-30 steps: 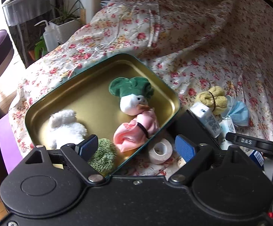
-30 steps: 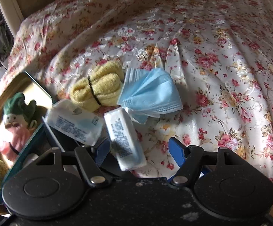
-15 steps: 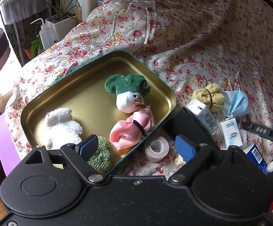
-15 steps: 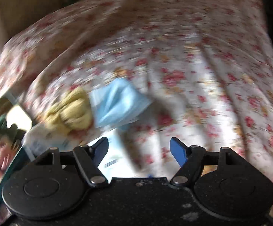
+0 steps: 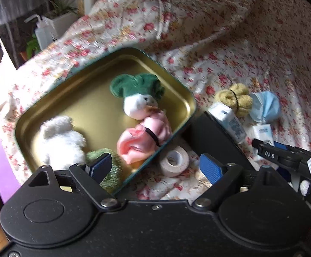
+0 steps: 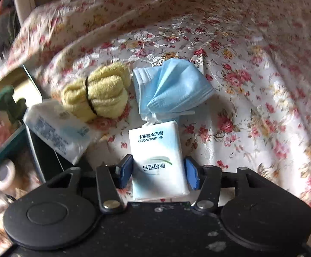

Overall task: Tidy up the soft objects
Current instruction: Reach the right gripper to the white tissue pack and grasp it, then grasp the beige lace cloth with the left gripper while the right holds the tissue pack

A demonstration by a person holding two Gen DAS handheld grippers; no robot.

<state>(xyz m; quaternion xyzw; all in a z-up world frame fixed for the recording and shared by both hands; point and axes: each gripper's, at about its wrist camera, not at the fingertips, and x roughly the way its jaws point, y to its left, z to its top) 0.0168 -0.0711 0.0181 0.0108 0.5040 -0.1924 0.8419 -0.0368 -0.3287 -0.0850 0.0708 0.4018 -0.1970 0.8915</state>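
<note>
Right gripper [image 6: 158,172]: jaws closing around the tissue pack [image 6: 157,160], blue pads hard against its two long sides, whether already pressing cannot be told. Pack flat on the floral bedcover [image 6: 251,107], printed face up. Just beyond the pack's far end, touching it, a crumpled blue face mask [image 6: 172,90]. Beyond and left of the pack, a yellow towel roll [image 6: 97,92] cinched by a black band, close beside the mask. Left of the pack, a second tissue pack [image 6: 56,132] at an angle, its near corner over a dark flat slab [image 6: 46,158]. Farther left of the pack, at the frame's edge, the gold tin tray [image 6: 30,79] and a roll of white tape [image 6: 4,176], both blurred.

Left gripper [image 5: 155,167]: jaws wide, nothing between the pads, hanging over the near rim of the tray [image 5: 189,105]. Inside the tray: a green fuzzy ball [image 5: 110,169] at the near rim, a white fluffy toy [image 5: 61,141] to its left, a pink cloth bundle [image 5: 146,139] with a black band, and a plush duck with a green hat [image 5: 140,96] at the middle. Tape roll [image 5: 173,160] just outside the tray's near right rim. Well right of the tray, towel roll [image 5: 235,98], mask [image 5: 264,107] and tissue packs, with the right gripper [image 5: 271,153] reaching in among them.
</note>
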